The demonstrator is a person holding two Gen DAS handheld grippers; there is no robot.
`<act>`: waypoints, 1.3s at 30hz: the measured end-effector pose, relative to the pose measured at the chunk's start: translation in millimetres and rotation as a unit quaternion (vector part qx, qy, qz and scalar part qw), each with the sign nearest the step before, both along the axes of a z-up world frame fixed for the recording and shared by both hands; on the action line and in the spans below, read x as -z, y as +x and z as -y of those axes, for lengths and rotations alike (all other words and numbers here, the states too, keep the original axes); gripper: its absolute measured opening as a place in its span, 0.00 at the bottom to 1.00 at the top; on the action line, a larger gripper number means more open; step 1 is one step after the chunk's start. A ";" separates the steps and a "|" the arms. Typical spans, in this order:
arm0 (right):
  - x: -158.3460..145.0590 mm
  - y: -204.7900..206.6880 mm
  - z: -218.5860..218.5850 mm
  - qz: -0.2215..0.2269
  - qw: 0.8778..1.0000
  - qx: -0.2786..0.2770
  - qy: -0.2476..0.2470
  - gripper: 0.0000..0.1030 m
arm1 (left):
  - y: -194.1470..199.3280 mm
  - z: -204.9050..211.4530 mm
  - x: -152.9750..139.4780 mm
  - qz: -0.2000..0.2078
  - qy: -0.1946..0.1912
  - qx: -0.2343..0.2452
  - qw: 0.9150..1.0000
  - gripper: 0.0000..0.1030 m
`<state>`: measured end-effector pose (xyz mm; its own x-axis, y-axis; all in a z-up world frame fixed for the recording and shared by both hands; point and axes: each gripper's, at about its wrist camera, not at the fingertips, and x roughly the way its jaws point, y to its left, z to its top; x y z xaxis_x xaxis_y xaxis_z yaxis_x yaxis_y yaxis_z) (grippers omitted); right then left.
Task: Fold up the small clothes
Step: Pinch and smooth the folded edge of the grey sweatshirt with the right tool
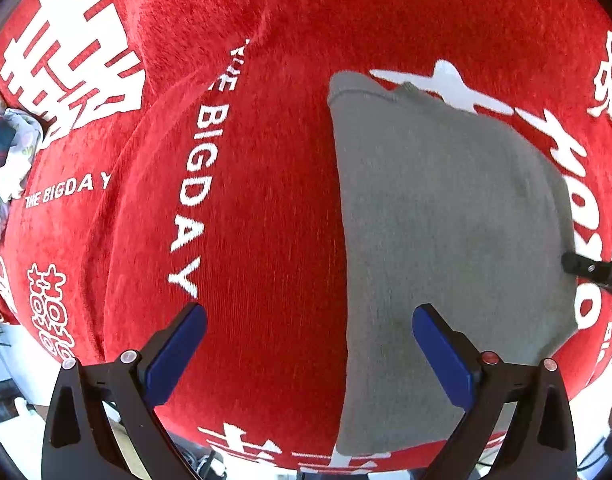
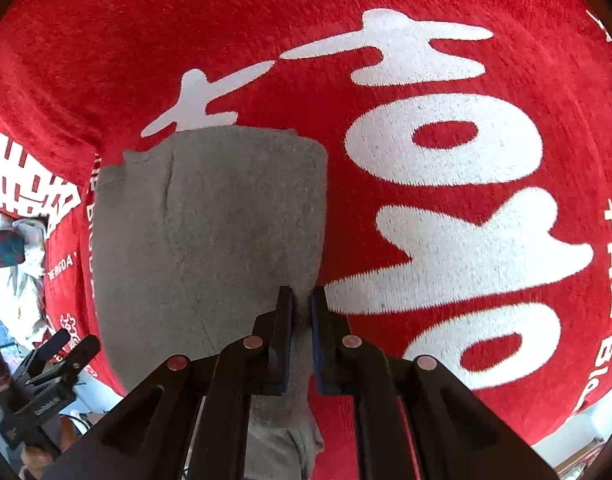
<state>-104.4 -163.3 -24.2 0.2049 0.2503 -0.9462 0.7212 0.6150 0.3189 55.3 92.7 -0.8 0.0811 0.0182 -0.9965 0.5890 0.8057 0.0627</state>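
A small grey garment (image 1: 438, 216) lies flat on a red cloth with white lettering (image 1: 265, 200). My left gripper (image 1: 308, 316) is open above the garment's left edge, its blue pads wide apart with nothing between them. My right gripper (image 2: 301, 304) is shut on the garment's right edge (image 2: 306, 296), and grey fabric (image 2: 209, 232) runs back between the fingers. The right gripper's tip shows at the garment's right side in the left wrist view (image 1: 586, 268). The left gripper shows at the lower left of the right wrist view (image 2: 65, 348).
The red cloth (image 2: 446, 160) covers the whole work surface. A heap of other clothes, white and dark patterned, lies past its left edge (image 1: 5, 148) and shows in the right wrist view (image 2: 13, 248). Floor shows below the near edge.
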 end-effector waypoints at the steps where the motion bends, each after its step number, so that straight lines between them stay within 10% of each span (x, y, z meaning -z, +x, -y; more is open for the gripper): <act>1: -2.5 -1.8 0.5 -0.001 1.000 0.002 0.000 0.10 | -1.3 -0.8 -0.2 -0.001 0.002 0.000 1.000 1.00; 39: -71.0 -24.9 -75.1 -0.056 0.997 -0.045 -0.012 0.10 | -35.8 -11.5 -56.4 -0.027 0.018 0.022 0.999 1.00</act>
<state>-129.3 -88.2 46.8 0.0752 0.2406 -0.9677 0.6927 0.6855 0.2243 19.6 104.2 55.6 0.0280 0.0526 -0.9982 0.6278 0.7762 0.0585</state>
